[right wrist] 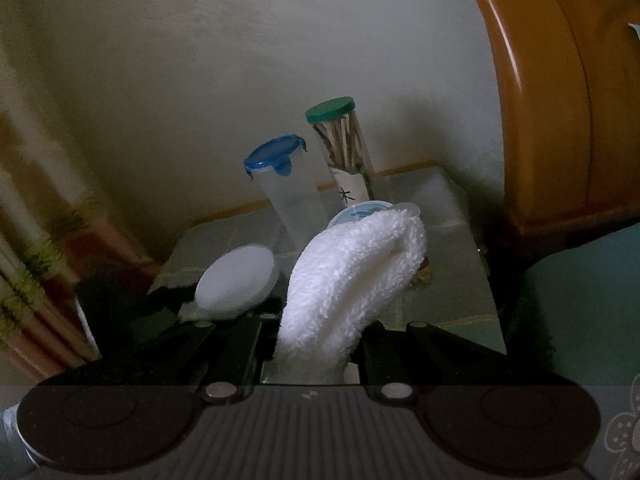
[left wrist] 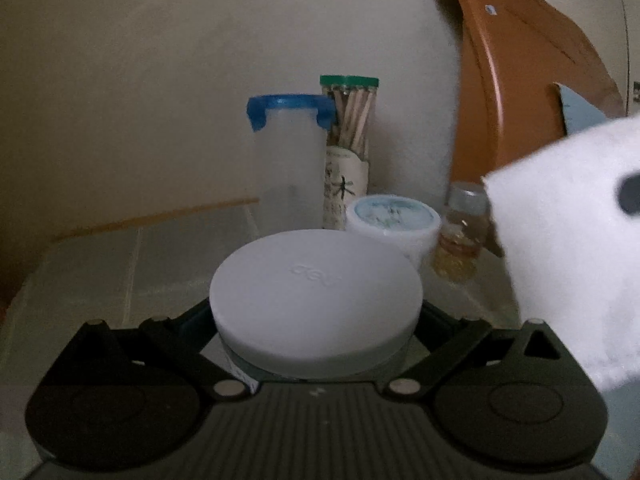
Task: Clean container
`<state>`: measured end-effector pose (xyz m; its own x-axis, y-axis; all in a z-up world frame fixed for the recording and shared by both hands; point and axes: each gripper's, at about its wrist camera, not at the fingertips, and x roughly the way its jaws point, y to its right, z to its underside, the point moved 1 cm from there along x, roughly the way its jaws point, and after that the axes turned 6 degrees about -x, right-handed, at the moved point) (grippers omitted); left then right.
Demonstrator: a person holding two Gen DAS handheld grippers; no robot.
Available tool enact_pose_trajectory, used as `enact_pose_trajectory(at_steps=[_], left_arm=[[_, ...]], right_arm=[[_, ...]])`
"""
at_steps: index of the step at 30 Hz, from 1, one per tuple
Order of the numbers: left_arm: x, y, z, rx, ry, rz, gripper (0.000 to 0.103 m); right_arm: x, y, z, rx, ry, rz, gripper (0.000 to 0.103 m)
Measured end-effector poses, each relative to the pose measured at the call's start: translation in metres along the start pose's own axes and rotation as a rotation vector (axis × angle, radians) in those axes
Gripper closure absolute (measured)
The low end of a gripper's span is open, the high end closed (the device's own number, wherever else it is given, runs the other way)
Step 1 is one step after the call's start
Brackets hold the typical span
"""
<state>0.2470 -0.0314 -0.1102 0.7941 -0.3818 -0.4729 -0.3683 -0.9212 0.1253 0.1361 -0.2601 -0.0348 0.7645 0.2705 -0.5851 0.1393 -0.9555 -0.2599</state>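
- The left gripper [left wrist: 316, 316] stands spread wide around a round container with a flat white lid [left wrist: 316, 300]. In its own view the container fills the gap between the two fingers, whose black tips show at either edge of the lid; whether the pads press on its sides is hidden beneath the lid.
- The right gripper [right wrist: 316, 344] is pressed together on a folded white cloth [right wrist: 352, 272], which rises from between the fingers and droops forward. In the left wrist view the same cloth hangs blurred at the right edge.
- In the right wrist view the white-lidded container [right wrist: 236, 282] sits to the left of the cloth, tilted, with dark gripper parts beneath it.
- Beyond it, on a pale tiled tabletop [left wrist: 120, 272], a small white tub with a bluish printed lid [left wrist: 392, 220] stands closed.
- Just right of the tub is a small clear bottle [left wrist: 460, 236] holding something amber.
- Farther back, a tall translucent canister with a blue clip lid [left wrist: 290, 160] stands upright; nothing can be made out inside it.
- Touching its right side, a clear tube with a green cap [left wrist: 348, 140] holds a bundle of thin wooden sticks.
- A brown wooden chair [left wrist: 520, 60] rises behind on the right.
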Motion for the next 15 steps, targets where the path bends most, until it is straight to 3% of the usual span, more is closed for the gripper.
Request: enact_pose_trajectory(at_steps=[8, 15], left_arm=[[-0.03, 0.003, 0.029, 0.035, 0.013, 0.081, 0.004], [-0.037, 0.005, 0.034, 0.066, 0.023, 0.107, 0.004]], right_arm=[[0.001, -0.011, 0.003, -0.015, -0.006, 0.003, 0.09], [-0.001, -0.019, 0.003, -0.033, -0.011, 0.008, 0.09]])
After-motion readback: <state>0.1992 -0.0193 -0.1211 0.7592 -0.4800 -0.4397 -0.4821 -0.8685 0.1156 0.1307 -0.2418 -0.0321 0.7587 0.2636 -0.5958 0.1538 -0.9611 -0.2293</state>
